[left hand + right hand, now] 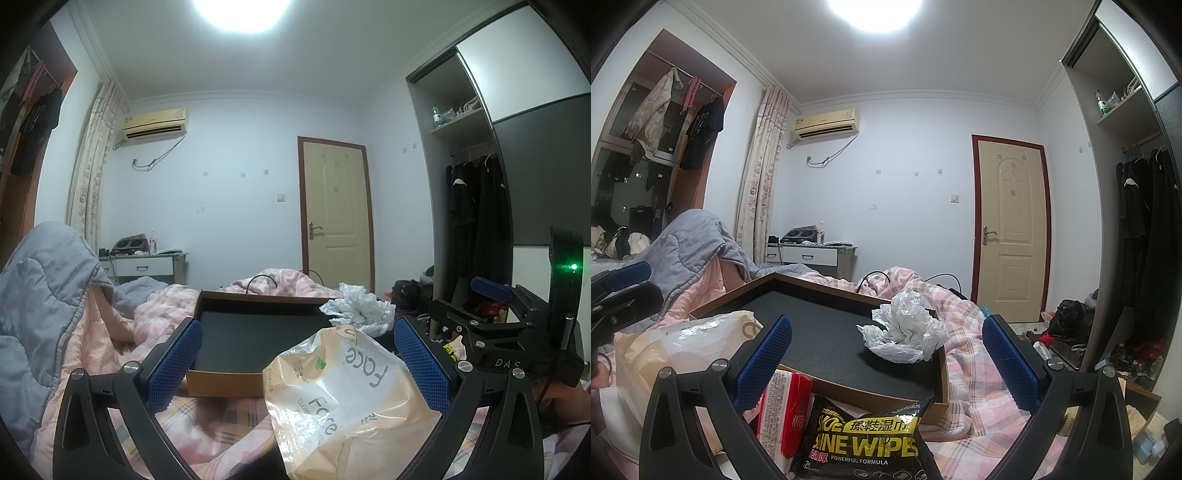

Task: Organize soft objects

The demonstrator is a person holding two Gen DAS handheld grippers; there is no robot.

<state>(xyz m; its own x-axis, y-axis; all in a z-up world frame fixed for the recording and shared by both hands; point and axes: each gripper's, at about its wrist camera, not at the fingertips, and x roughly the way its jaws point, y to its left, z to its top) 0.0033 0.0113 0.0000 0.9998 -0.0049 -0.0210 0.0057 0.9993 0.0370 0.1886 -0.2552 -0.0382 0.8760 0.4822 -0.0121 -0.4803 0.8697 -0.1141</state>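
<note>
Left wrist view showed the left gripper [297,363] with its blue fingers [424,365] spread wide around the beige face-tissue pack [343,402], gripping nothing, while the right gripper [886,365] hung just as open over the black wipes pack [864,439] and red tissue pack [786,413]. Both lay on the bed [975,369] against the near wall of the shallow box [820,332], which held only a crumpled white bag [905,328]. To my eye, the pack wanted a mid-body pinch, lifted clear of the rim.

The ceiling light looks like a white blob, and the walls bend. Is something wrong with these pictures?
No: in both views the ceiling light is overexposed, and the fisheye lens bows the wardrobe and door. In the right wrist view glare shines on the black wipes pack; nearby objects stay sharp.
</note>
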